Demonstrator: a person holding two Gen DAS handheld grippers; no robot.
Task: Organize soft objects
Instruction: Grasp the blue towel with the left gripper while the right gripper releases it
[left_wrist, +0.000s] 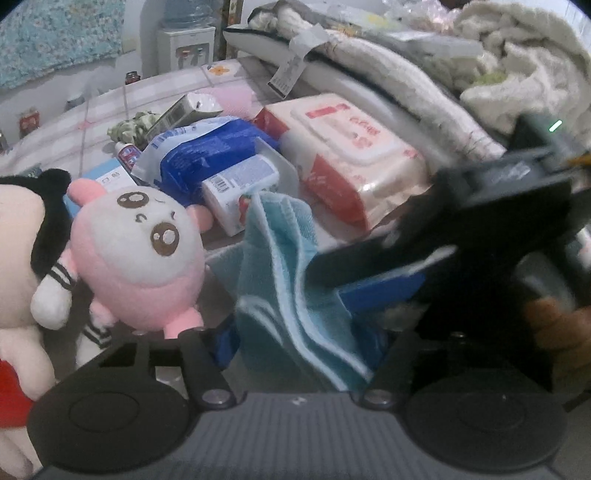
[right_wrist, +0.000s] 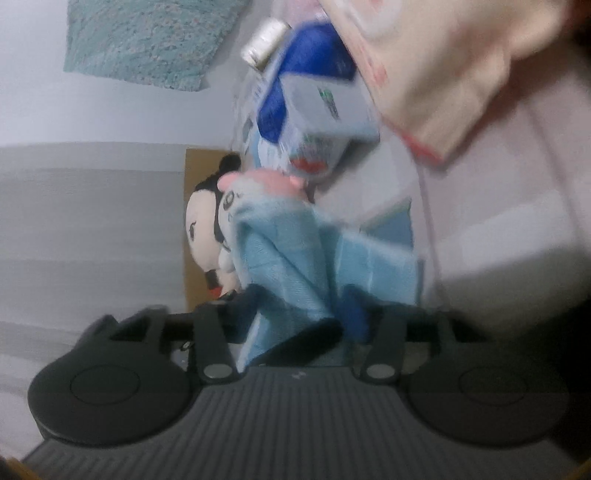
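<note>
Blue towel (left_wrist: 280, 280): hangs lengthwise between left gripper (left_wrist: 295, 343) fingers, long axis running away toward wipes pack (left_wrist: 343, 155). Right gripper (left_wrist: 369, 273) alongside, equally near. Grip of either: cannot tell. Pink plush (left_wrist: 140, 251) just left.

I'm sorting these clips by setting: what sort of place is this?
Probably a lived-in home room: a cluttered checked tablecloth, a water dispenser by the wall, and piled blankets beside plush toys.
</note>
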